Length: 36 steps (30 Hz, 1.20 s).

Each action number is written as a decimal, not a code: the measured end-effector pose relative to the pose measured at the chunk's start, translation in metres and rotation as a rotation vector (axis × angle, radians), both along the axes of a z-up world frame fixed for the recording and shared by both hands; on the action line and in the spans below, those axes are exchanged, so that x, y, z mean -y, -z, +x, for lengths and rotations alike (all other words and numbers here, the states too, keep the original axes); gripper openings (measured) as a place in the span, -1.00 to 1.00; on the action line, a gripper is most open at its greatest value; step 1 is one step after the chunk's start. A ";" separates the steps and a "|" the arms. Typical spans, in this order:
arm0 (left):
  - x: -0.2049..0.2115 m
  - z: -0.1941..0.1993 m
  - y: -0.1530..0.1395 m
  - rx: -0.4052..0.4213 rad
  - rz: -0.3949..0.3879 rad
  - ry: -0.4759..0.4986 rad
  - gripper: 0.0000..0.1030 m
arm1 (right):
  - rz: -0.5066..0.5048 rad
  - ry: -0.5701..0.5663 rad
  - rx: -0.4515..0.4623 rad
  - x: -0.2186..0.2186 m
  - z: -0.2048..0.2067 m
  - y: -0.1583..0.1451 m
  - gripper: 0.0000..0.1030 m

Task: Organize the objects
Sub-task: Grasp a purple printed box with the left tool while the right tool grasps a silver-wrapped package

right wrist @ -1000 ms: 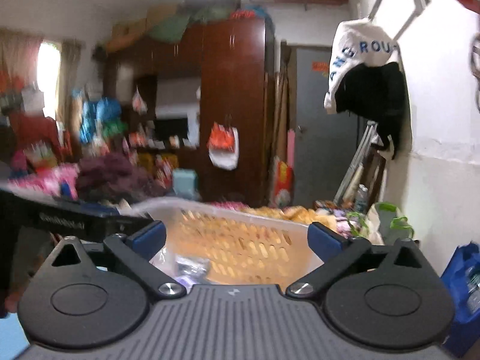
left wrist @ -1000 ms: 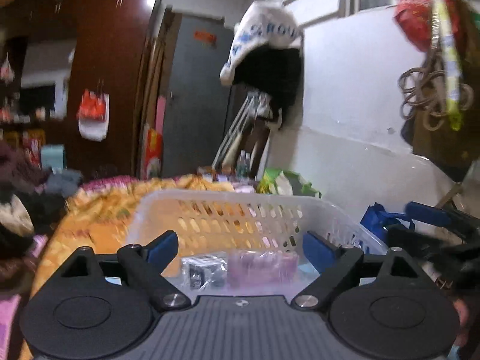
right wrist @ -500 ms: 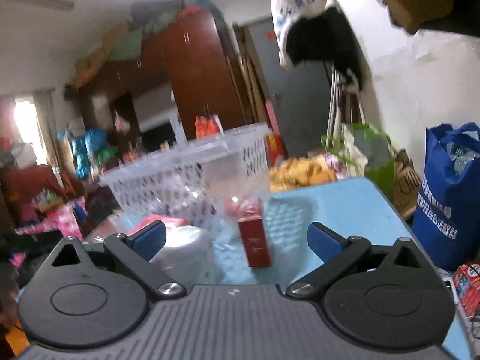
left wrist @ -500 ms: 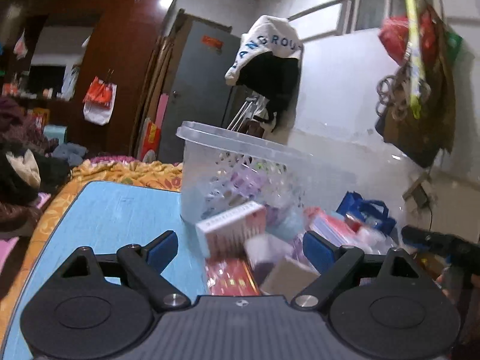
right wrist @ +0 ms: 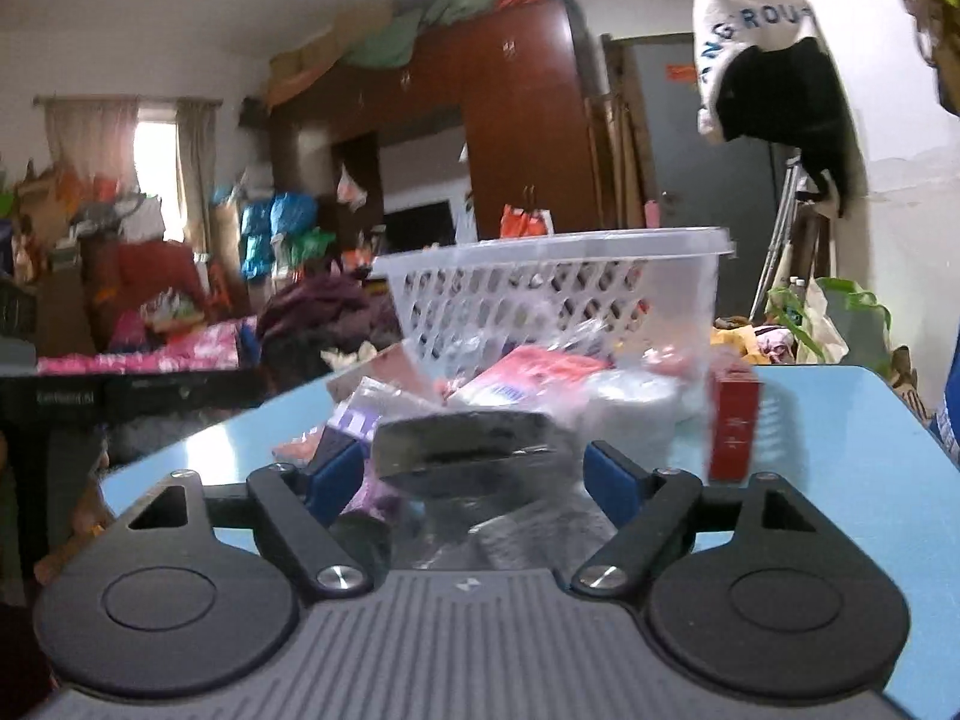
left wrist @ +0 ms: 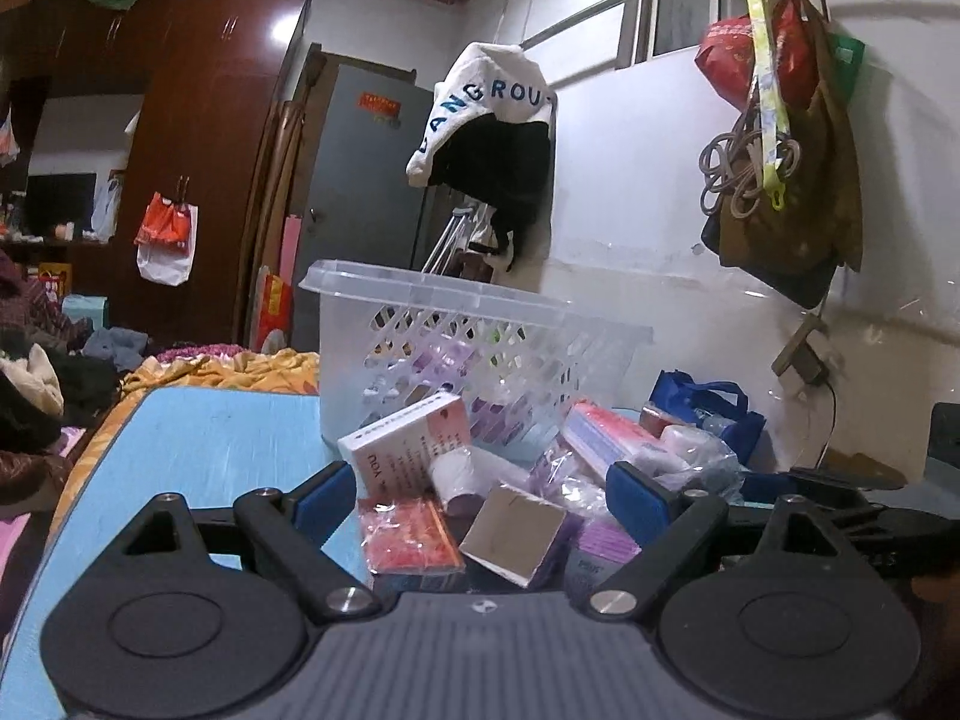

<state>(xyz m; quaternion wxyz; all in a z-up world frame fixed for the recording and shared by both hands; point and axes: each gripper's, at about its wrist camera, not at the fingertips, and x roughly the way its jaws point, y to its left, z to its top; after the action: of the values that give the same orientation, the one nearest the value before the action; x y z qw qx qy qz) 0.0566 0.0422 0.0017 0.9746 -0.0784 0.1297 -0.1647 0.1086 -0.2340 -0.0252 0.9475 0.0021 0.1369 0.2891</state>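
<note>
A pile of small goods lies on the blue table (left wrist: 198, 438) in front of a clear lattice basket (left wrist: 480, 348). My left gripper (left wrist: 480, 501) is open, low over the pile. A white box with red print (left wrist: 408, 450), a red packet (left wrist: 408, 537) and a small cardboard box (left wrist: 513, 534) sit between its fingers, untouched. My right gripper (right wrist: 471, 474) faces the same pile and its jaws are closing. A dark flat packet (right wrist: 468, 450) lies between them with a small gap at each pad. The basket (right wrist: 558, 300) stands behind.
A red carton (right wrist: 732, 426) stands upright right of the right gripper, beside a wrapped white roll (right wrist: 630, 414). A blue bag (left wrist: 708, 414) sits by the wall past the table's right edge. Clothes and bags hang on the wall, and bedding lies on the left.
Both grippers came down from looking into the basket to table level, facing the pile in front of it. The right jaws have narrowed around the dark packet.
</note>
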 end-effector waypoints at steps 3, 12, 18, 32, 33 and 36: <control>0.003 0.002 0.004 -0.008 0.014 0.006 0.79 | -0.004 0.014 0.012 -0.004 0.002 0.000 0.39; 0.024 0.006 0.011 -0.007 0.083 0.079 0.79 | 0.031 0.013 0.037 0.007 -0.008 -0.005 -0.13; 0.028 0.012 0.017 -0.028 0.106 0.069 0.79 | 0.032 -0.016 -0.010 0.007 0.003 0.001 0.11; 0.039 -0.024 0.014 0.000 0.085 0.119 0.79 | -0.006 0.025 0.038 0.020 -0.026 0.008 0.48; 0.048 -0.027 0.016 0.002 0.104 0.131 0.79 | -0.026 0.036 0.042 0.022 -0.030 0.010 0.48; 0.065 -0.025 0.023 -0.004 0.134 0.142 0.79 | -0.059 0.035 0.025 0.026 -0.036 0.018 0.46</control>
<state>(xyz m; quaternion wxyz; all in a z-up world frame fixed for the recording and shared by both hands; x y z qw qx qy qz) 0.0314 -0.0232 -0.0218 0.9633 -0.0040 0.1474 -0.2243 0.0728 -0.2599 -0.0434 0.9537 -0.0270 0.1332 0.2684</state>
